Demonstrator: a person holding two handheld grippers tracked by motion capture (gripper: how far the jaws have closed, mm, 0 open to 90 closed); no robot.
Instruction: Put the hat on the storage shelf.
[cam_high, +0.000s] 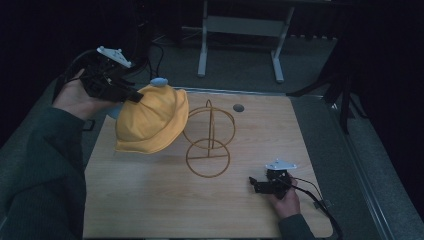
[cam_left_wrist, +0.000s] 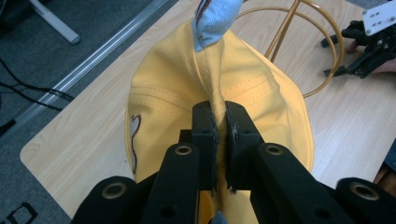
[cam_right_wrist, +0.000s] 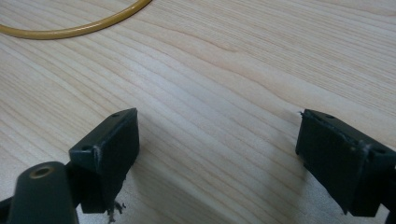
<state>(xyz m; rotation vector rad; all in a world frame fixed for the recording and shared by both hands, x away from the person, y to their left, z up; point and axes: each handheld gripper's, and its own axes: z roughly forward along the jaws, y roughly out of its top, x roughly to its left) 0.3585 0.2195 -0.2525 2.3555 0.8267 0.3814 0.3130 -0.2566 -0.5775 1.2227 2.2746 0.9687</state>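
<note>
Yellow fabric hat (cam_high: 152, 120) was held pinched in left gripper (cam_left_wrist: 219, 128), above wooden table (cam_high: 150, 200), beside golden wire stand (cam_high: 210, 142). Right gripper (cam_right_wrist: 217, 144) was spread wide, low over table.

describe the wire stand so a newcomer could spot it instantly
Start at the light wooden table. Near its middle, just right of the yellow hat pinched in the left tool, stands the wire stand. It is the one see-through object there: thin golden rings on an upright rod.
</note>
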